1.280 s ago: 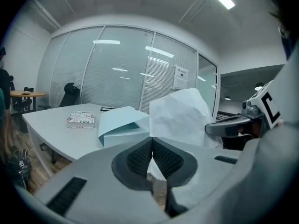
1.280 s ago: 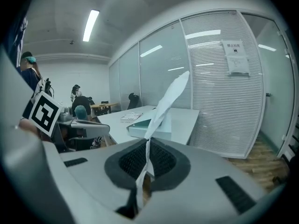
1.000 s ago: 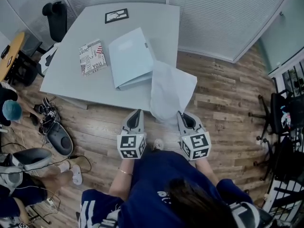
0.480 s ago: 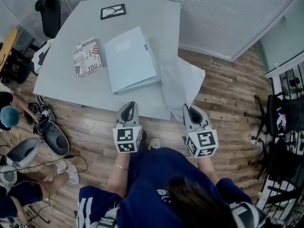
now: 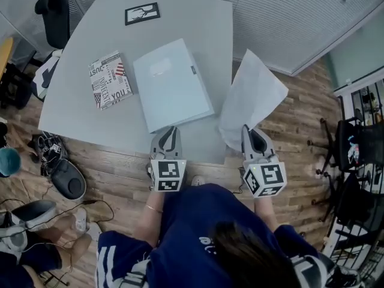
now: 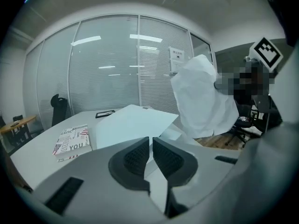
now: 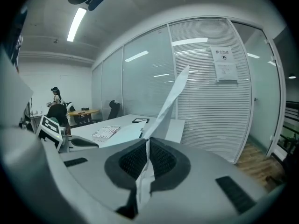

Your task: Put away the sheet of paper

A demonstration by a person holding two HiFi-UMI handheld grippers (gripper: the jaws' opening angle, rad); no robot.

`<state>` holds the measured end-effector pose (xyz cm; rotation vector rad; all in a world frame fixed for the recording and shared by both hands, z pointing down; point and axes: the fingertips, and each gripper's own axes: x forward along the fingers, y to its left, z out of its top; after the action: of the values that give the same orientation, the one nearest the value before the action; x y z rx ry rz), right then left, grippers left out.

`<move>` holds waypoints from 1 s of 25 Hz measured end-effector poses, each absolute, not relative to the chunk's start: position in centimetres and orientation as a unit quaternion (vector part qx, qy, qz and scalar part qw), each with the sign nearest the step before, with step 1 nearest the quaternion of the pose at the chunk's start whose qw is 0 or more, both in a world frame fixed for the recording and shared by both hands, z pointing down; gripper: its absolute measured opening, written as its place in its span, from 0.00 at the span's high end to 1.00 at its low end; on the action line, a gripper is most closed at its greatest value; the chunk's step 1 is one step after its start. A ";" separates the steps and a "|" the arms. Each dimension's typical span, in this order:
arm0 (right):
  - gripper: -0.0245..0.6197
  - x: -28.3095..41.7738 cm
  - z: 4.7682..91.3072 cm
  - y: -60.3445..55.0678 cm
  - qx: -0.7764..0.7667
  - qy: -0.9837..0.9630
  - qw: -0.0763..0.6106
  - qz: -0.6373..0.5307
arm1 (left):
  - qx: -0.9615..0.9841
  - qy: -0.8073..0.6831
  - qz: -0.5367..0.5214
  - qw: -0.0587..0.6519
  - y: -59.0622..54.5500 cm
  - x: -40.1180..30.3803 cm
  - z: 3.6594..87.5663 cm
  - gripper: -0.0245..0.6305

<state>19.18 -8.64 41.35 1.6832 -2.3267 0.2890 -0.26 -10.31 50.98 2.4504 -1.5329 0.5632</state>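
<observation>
My right gripper [image 5: 249, 132] is shut on the lower edge of a white sheet of paper [image 5: 253, 96]. The sheet stands up in the air just off the right edge of the grey table [image 5: 78, 95]. In the right gripper view the paper [image 7: 171, 101] rises from between the pads of the gripper [image 7: 148, 146]. A pale blue folder [image 5: 171, 84] lies on the table. My left gripper [image 5: 171, 131] is at its near edge, jaws together and nothing seen between them. In the left gripper view the gripper [image 6: 151, 144] points at the folder [image 6: 128, 125], with the lifted paper [image 6: 203, 101] to the right.
A printed book [image 5: 110, 80] lies left of the folder and a small black frame [image 5: 142, 12] sits at the table's far side. A black office chair [image 5: 51, 14] stands at the back left. Shoes [image 5: 59, 164] lie on the wood floor, and dark chairs [image 5: 354, 152] are to the right.
The right gripper has carried the paper up and to the right, off the table's front edge. The left gripper has moved forward to the folder's near edge.
</observation>
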 end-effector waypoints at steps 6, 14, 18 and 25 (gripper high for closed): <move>0.95 18.6 41.3 -11.9 0.603 -0.781 0.121 0.105 | 0.844 -0.470 0.245 0.084 -12.5 -0.6 52.3 0.84; 0.95 19.0 41.0 -13.1 0.626 -0.765 0.109 0.104 | 0.851 -0.426 0.301 0.060 -12.7 0.0 53.4 0.71; 0.95 19.2 40.5 -14.0 0.617 -0.774 0.105 0.099 | 0.829 -0.445 0.335 0.049 -13.4 0.1 54.3 0.70; 0.95 20.3 39.6 -15.2 0.603 -0.786 0.104 0.091 | 0.799 -0.499 0.325 0.086 -14.8 0.3 55.0 0.70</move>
<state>20.33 -15.18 39.65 1.7787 -2.3165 0.2686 0.27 -14.78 55.03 2.3802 -1.4878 0.9701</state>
